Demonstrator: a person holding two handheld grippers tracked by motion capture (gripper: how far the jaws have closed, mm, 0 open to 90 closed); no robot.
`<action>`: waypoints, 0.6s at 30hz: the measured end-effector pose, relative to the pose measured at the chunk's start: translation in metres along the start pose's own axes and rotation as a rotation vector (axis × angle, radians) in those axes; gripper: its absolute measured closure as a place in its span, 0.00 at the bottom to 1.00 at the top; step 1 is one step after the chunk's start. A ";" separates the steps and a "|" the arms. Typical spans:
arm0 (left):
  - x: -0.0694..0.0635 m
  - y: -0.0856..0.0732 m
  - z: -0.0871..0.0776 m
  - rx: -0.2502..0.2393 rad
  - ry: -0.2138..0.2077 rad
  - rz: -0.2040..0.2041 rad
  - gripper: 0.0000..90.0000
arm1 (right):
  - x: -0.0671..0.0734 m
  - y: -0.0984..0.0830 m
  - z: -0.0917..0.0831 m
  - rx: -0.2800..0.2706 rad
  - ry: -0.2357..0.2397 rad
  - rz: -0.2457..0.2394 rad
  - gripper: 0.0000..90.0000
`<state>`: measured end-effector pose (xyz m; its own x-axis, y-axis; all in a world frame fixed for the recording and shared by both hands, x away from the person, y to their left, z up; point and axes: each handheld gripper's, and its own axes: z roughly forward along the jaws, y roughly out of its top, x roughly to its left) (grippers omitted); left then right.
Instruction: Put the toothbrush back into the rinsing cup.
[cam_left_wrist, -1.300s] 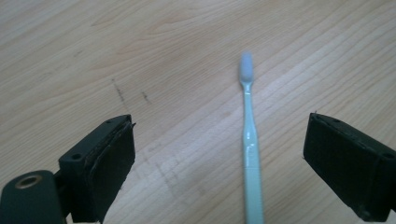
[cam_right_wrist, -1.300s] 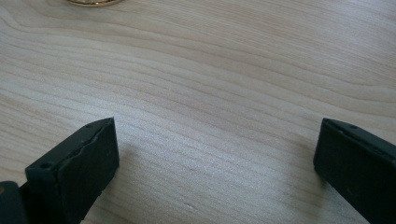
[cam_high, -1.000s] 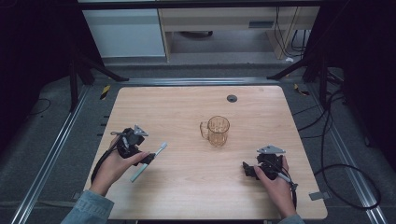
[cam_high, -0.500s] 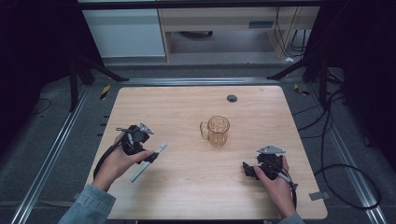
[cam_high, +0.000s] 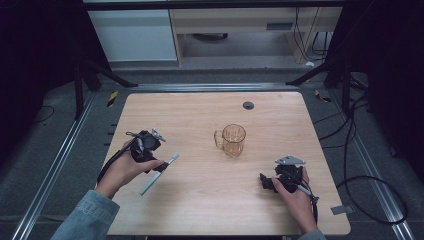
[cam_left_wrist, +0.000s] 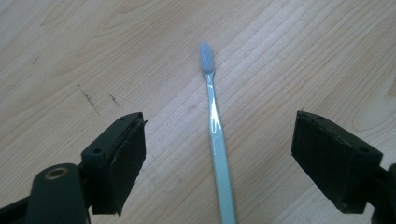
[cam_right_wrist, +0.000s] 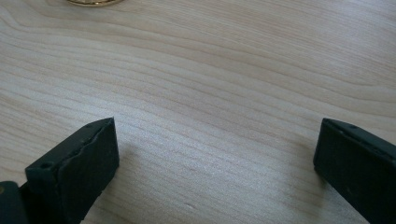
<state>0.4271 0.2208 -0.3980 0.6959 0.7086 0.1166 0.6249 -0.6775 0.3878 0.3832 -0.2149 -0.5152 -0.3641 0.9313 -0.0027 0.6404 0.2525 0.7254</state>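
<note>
Wooden table (cam_high: 200, 115) bears an empty amber mug (cam_high: 233, 140); left tool (cam_left_wrist: 219, 154) straddles toothbrush (cam_left_wrist: 215, 135), narrowing, right tool (cam_right_wrist: 215, 168) wide.

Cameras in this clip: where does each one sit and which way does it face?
High view: above the person's side, looking forward and down on the table; both forearms enter from below, with left gripper, right gripper, toothbrush and glass mug.
Left gripper view: rides that gripper, looking down along its open jaws, which have just been closing, at the toothbrush between them, untouched.
Right gripper view: rides that gripper, low over bare wood; jaws open.
Shared: the toothbrush, high and left gripper views.
</note>
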 end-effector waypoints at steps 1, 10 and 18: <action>0.000 0.001 0.000 0.009 0.000 0.005 0.20 | 0.000 0.000 0.000 0.000 0.000 0.000 0.01; -0.003 0.015 0.007 0.092 -0.020 0.051 0.25 | 0.000 0.000 0.000 0.000 0.000 0.000 0.01; -0.003 0.027 0.012 0.130 -0.042 0.069 0.31 | 0.000 0.000 0.000 0.001 0.000 0.000 0.01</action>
<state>0.4461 0.1981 -0.3990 0.7511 0.6527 0.0994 0.6141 -0.7459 0.2578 0.3830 -0.2149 -0.5152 -0.3640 0.9314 -0.0024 0.6412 0.2525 0.7246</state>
